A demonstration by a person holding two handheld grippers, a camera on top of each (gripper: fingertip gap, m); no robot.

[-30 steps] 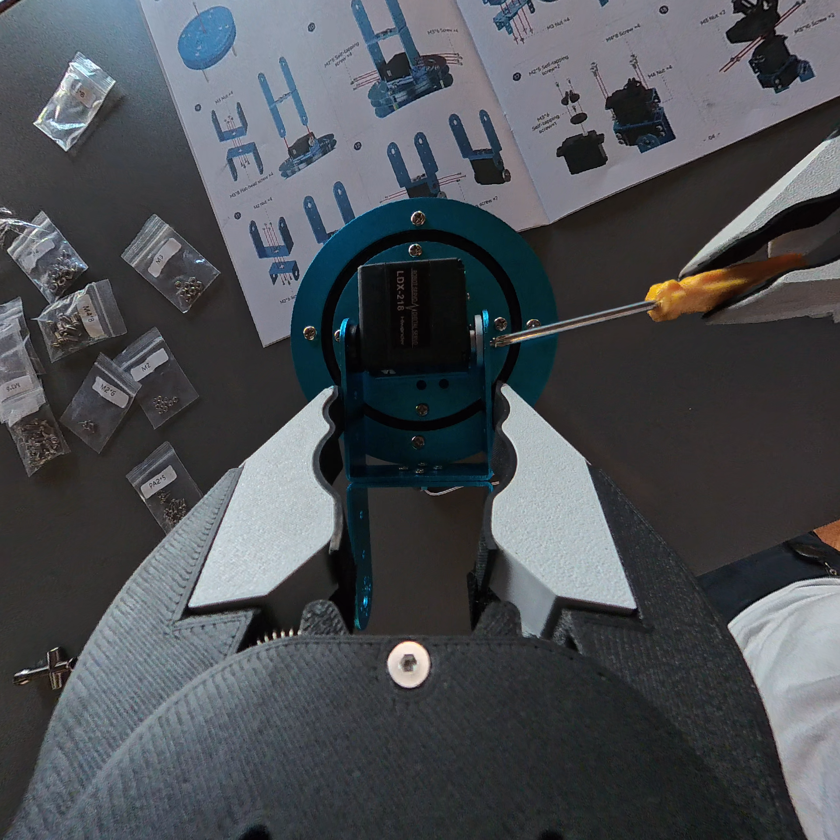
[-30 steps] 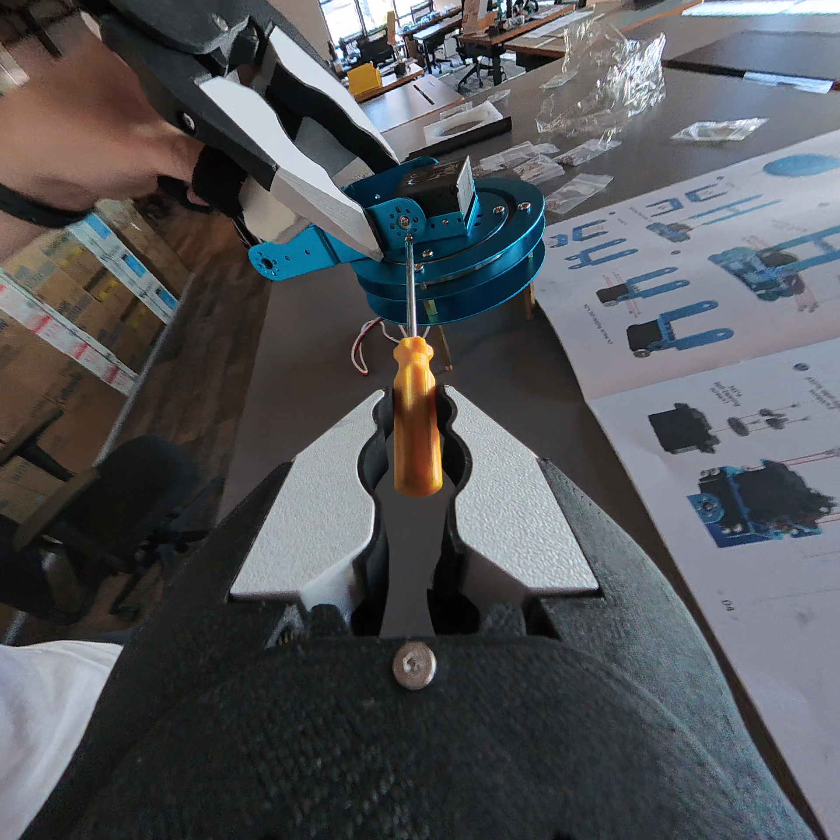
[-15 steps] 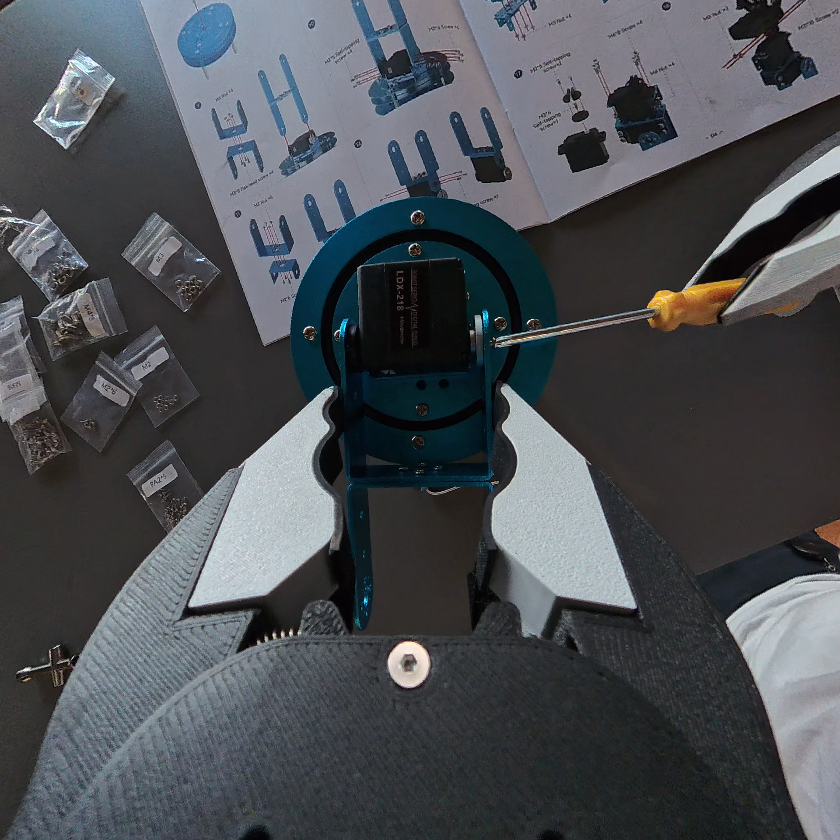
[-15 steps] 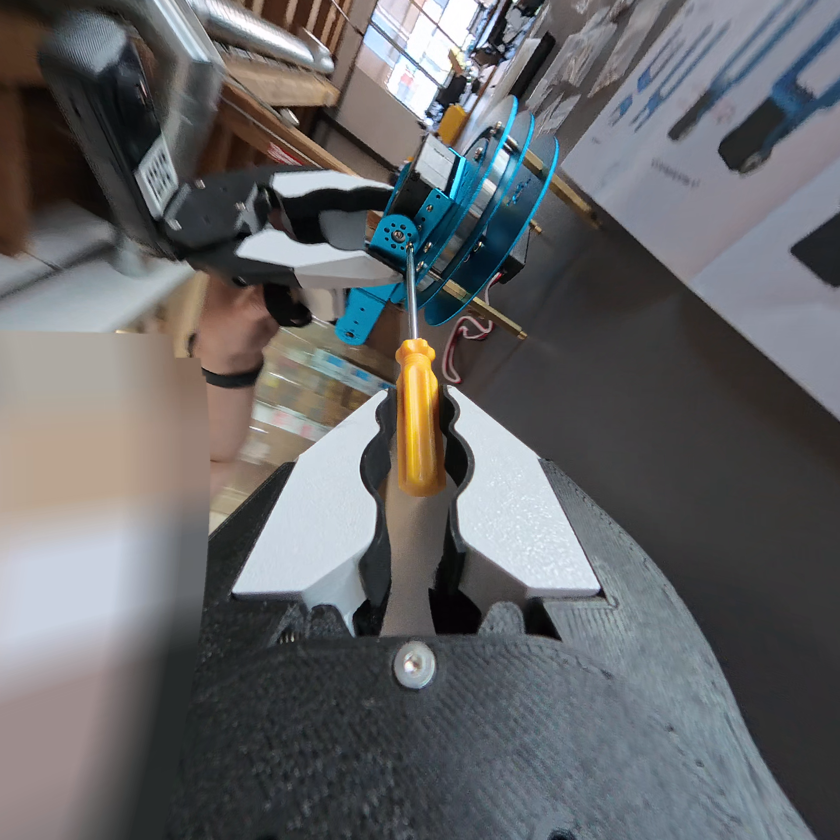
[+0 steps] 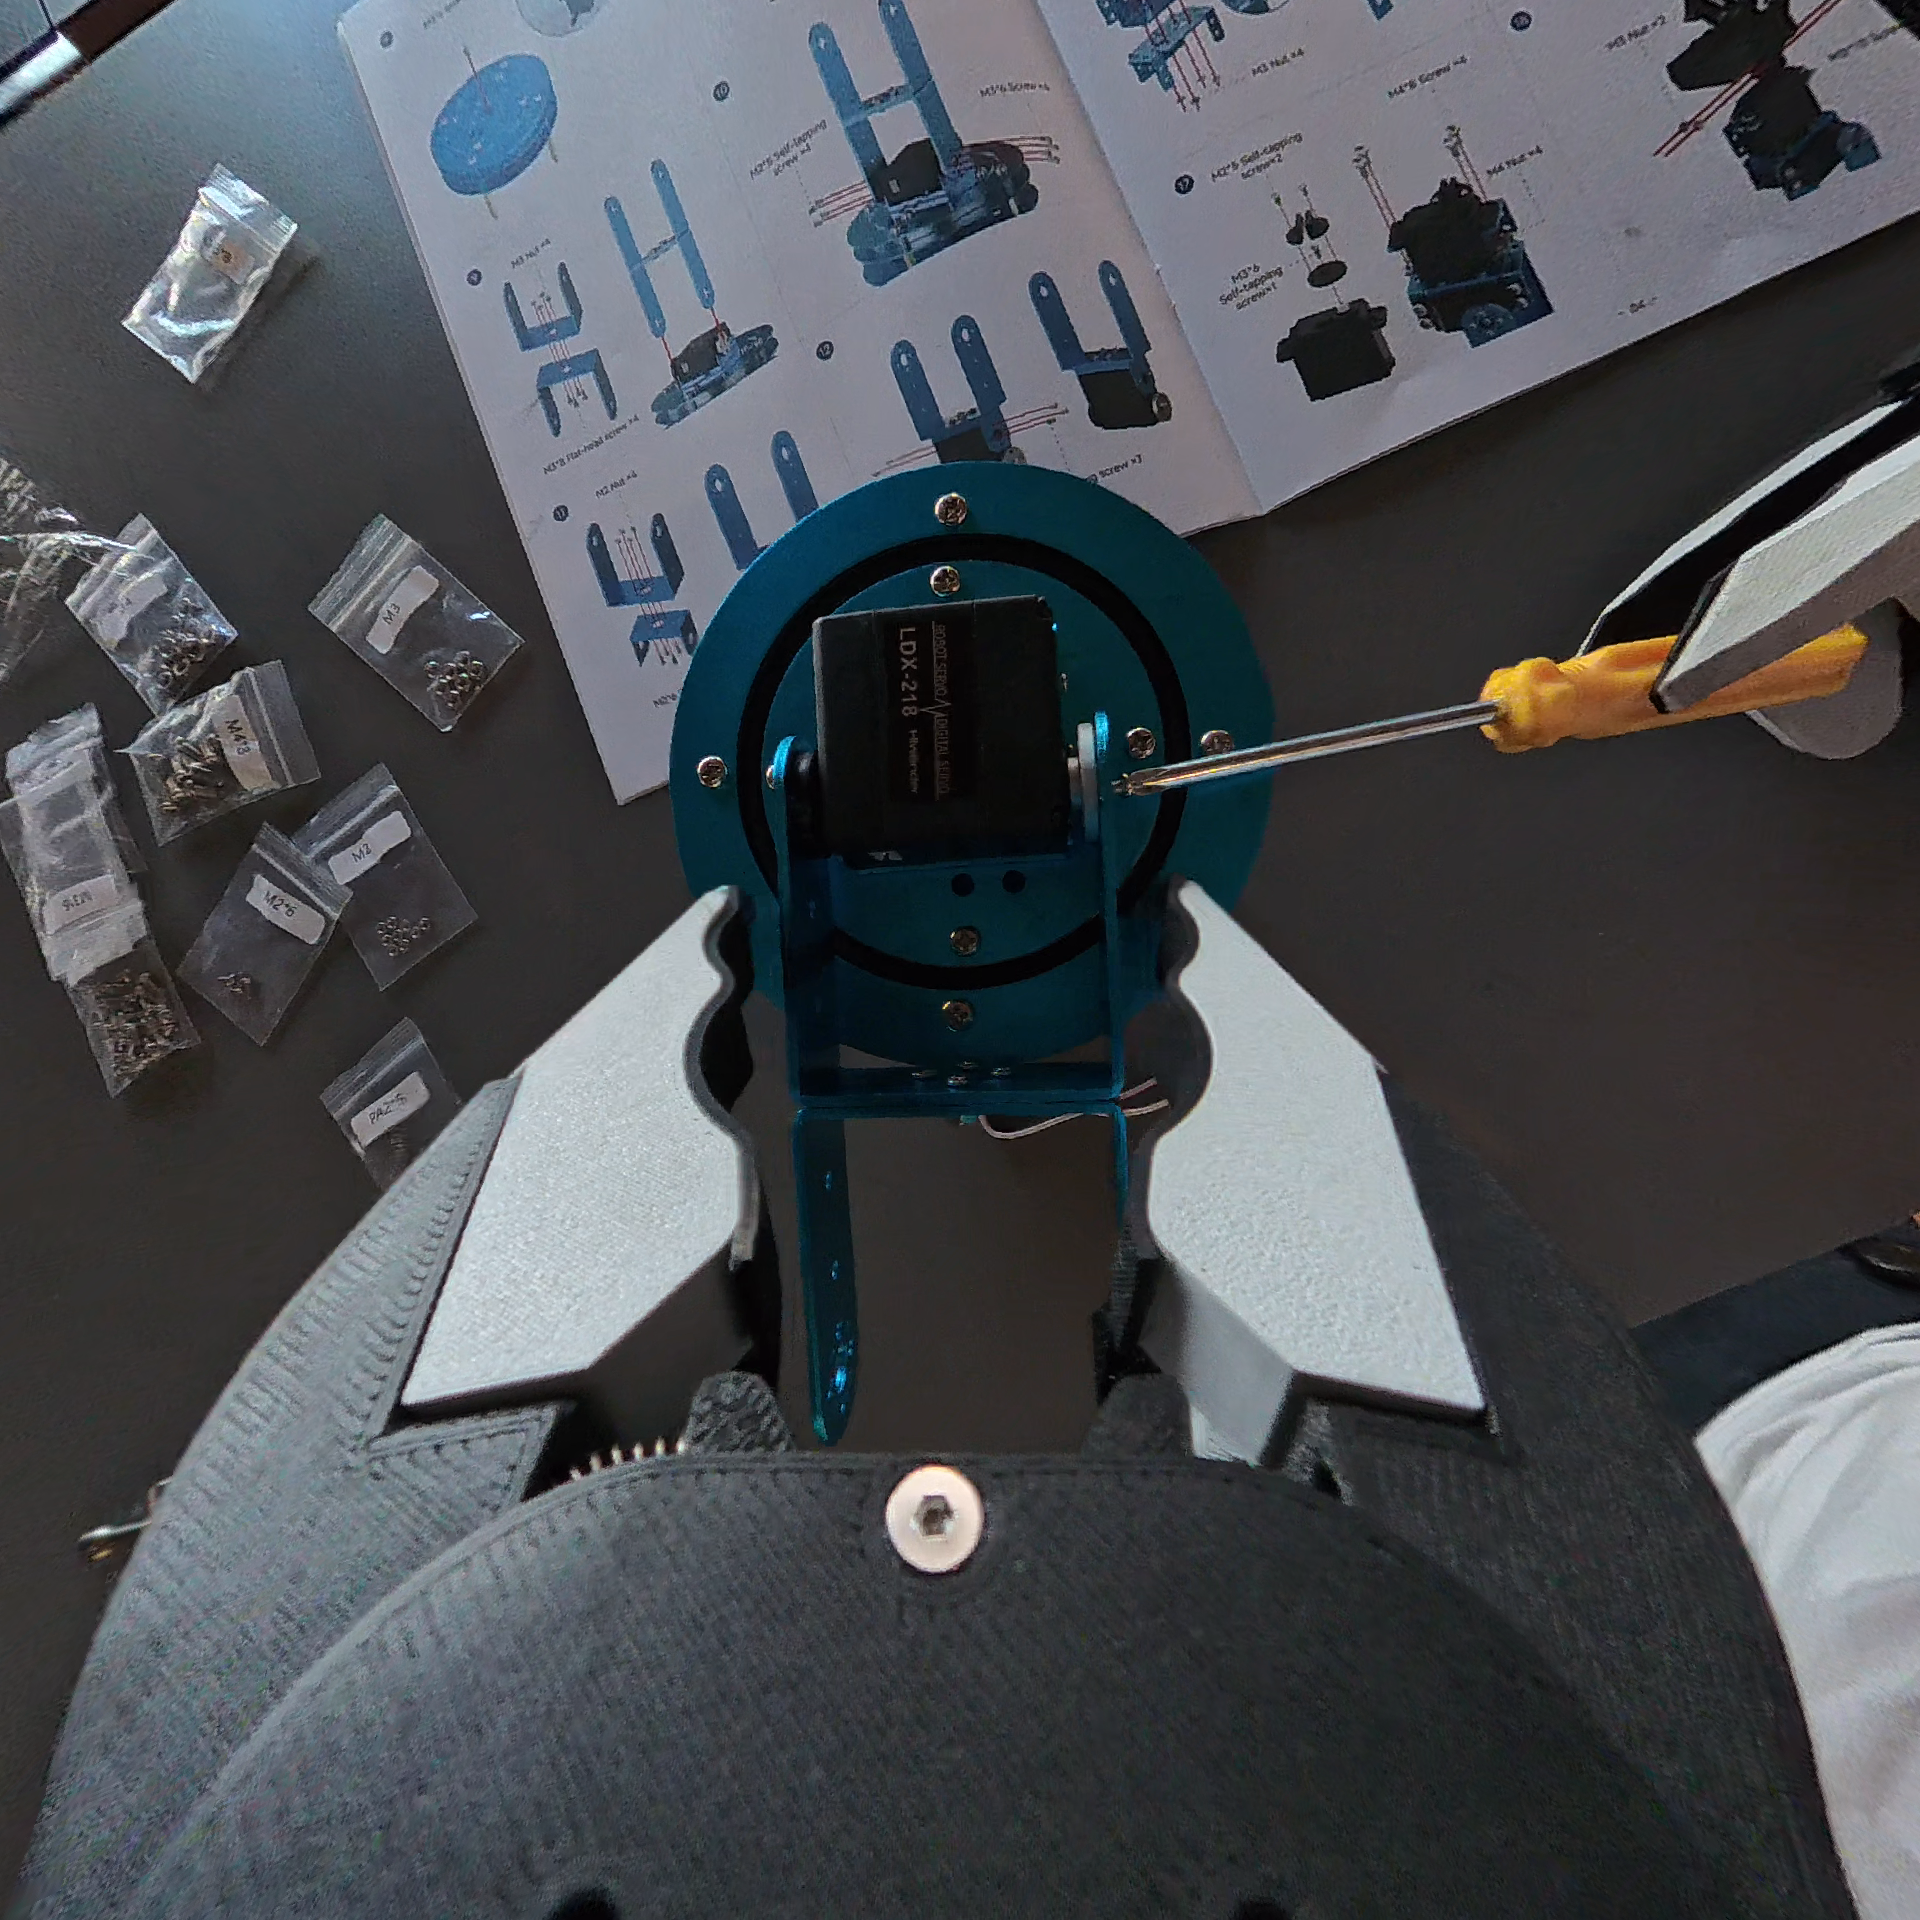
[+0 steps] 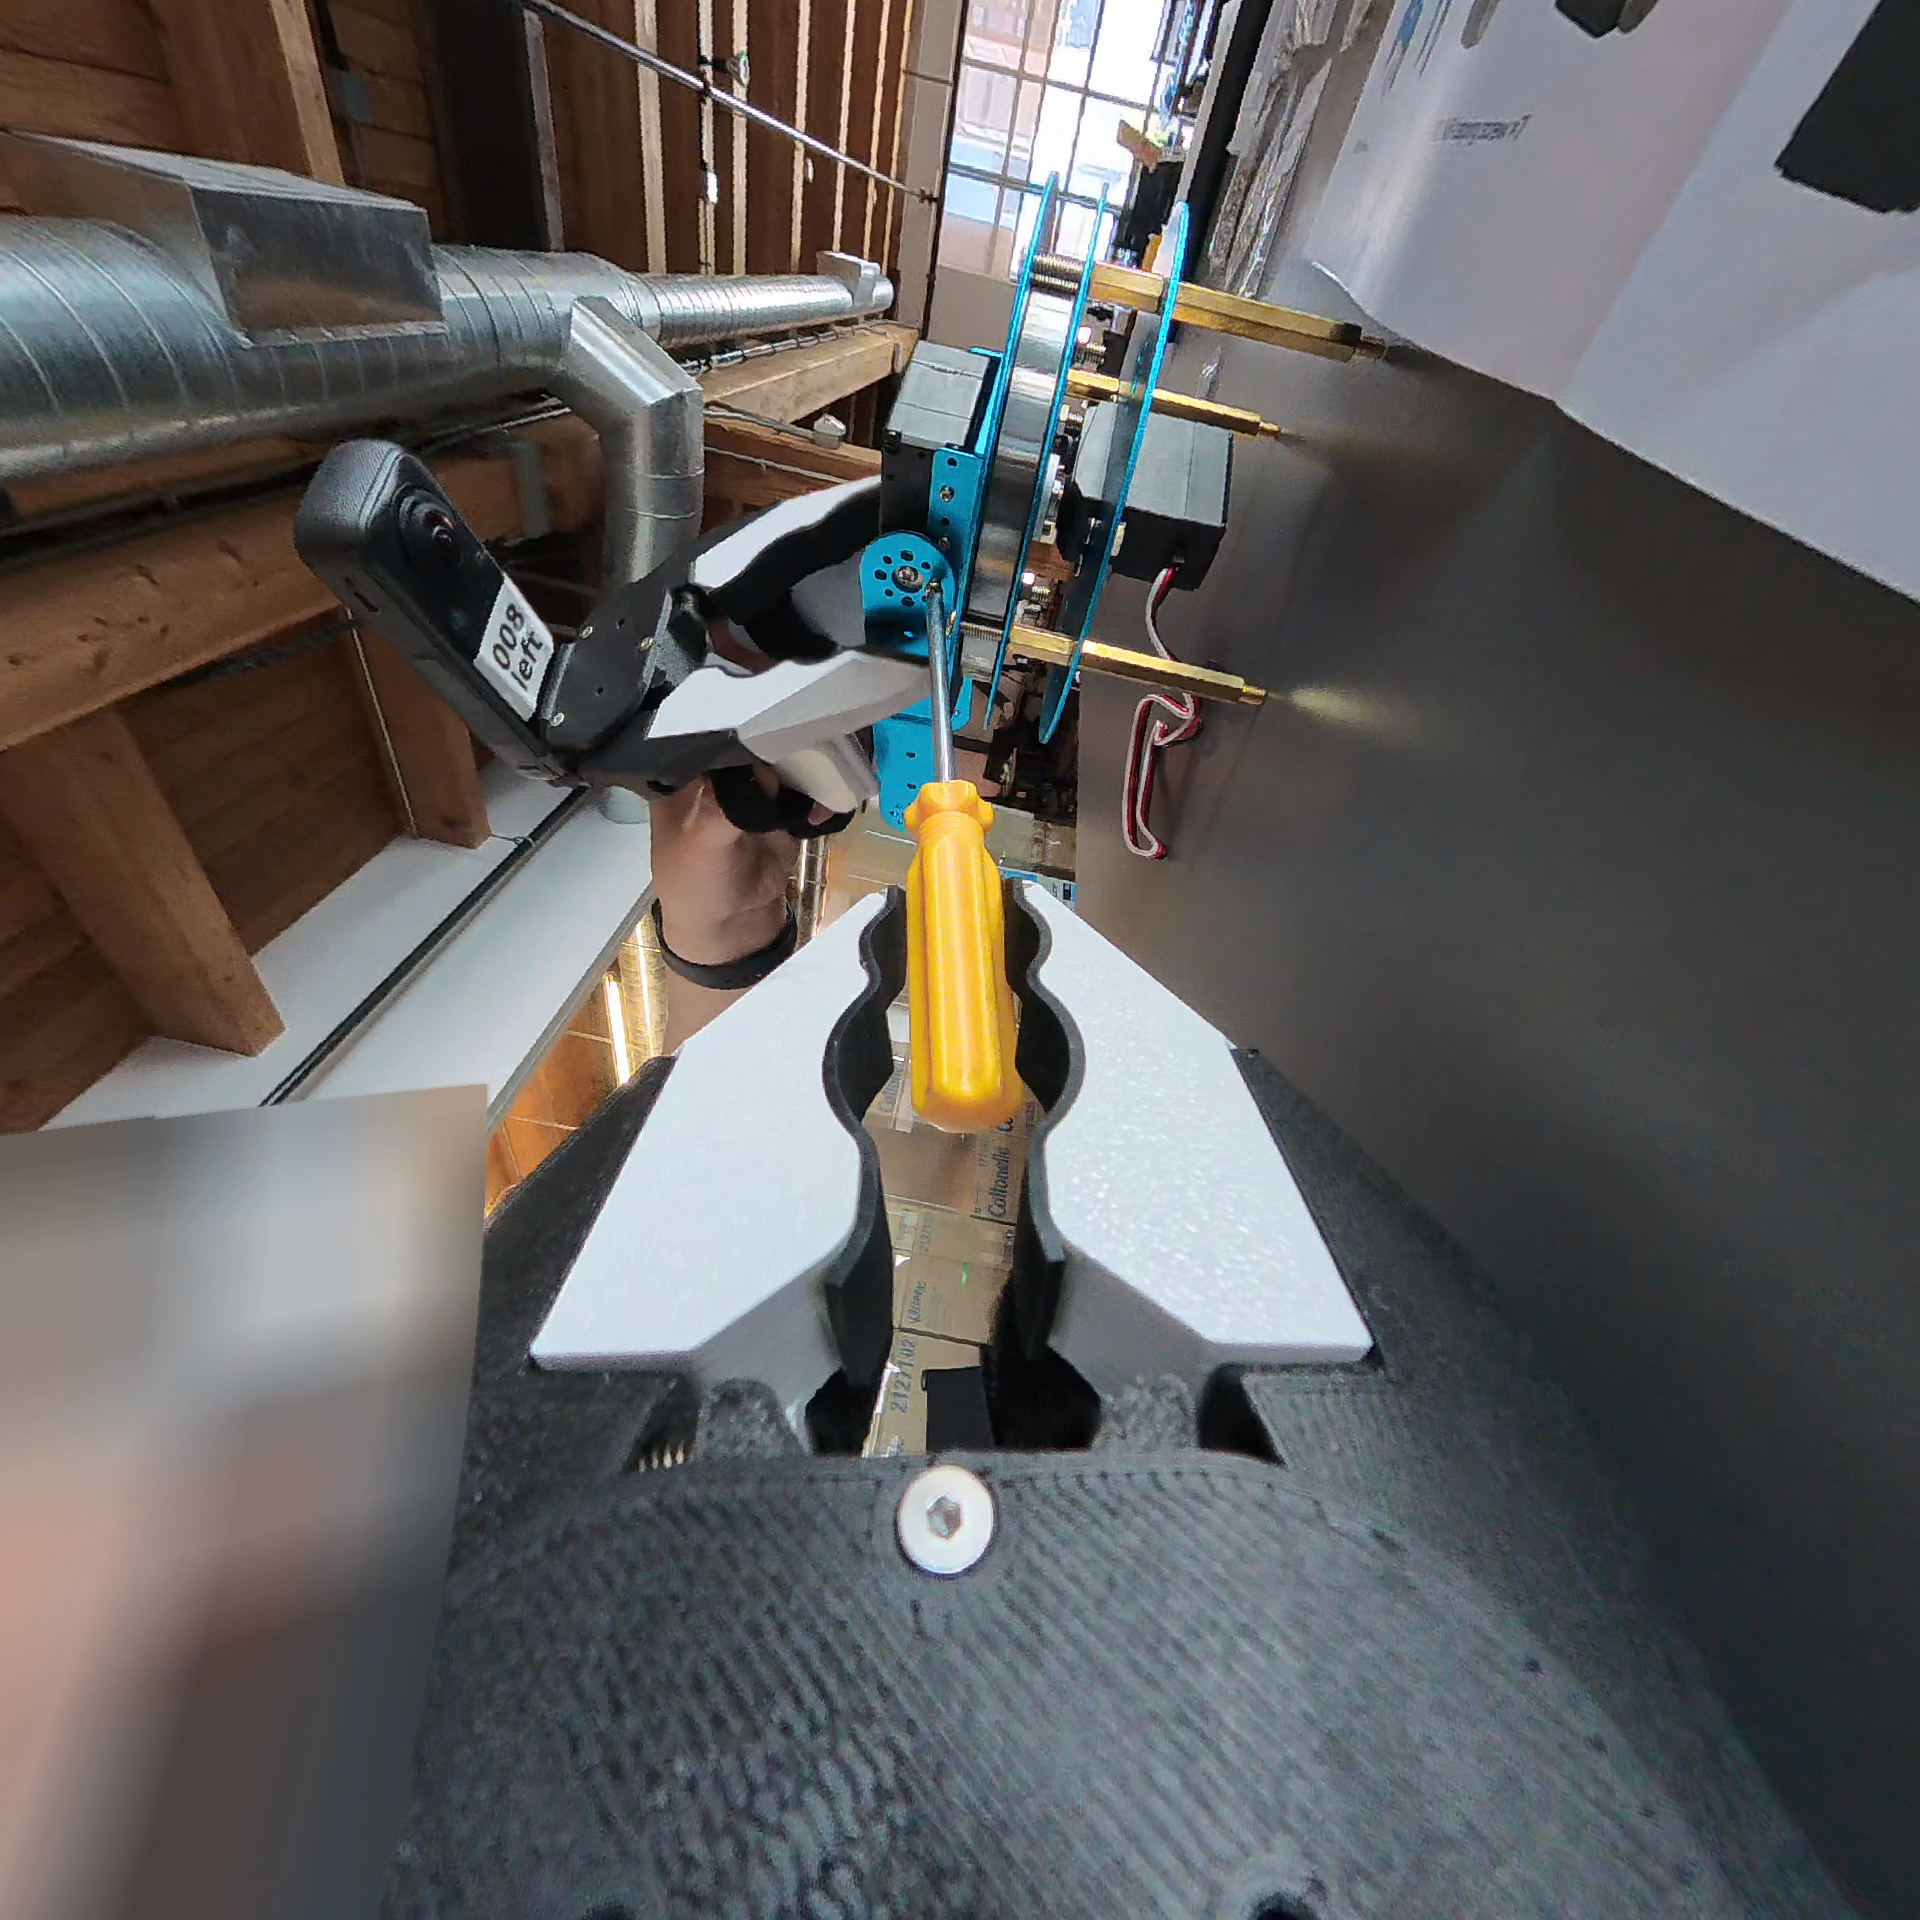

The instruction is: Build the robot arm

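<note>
My left gripper is shut on a blue U-shaped metal bracket, one finger on each side arm. The bracket straddles a black servo that stands on a round blue base plate. My right gripper is shut on the yellow handle of a screwdriver. The screwdriver's tip sits on a screw in the bracket's right arm. In the left wrist view the screwdriver comes in from the right, held by the right gripper. The right wrist view is rolled, so the table stands on its right side.
An open instruction booklet lies behind the base. Several small bags of screws lie to the left. The base rests on brass standoffs, with a servo wire hanging out. A person's white clothing is at the lower right.
My right gripper has rolled about a quarter turn with the screwdriver, its tip staying on the bracket's screw. My left gripper and the bracket have stayed still.
</note>
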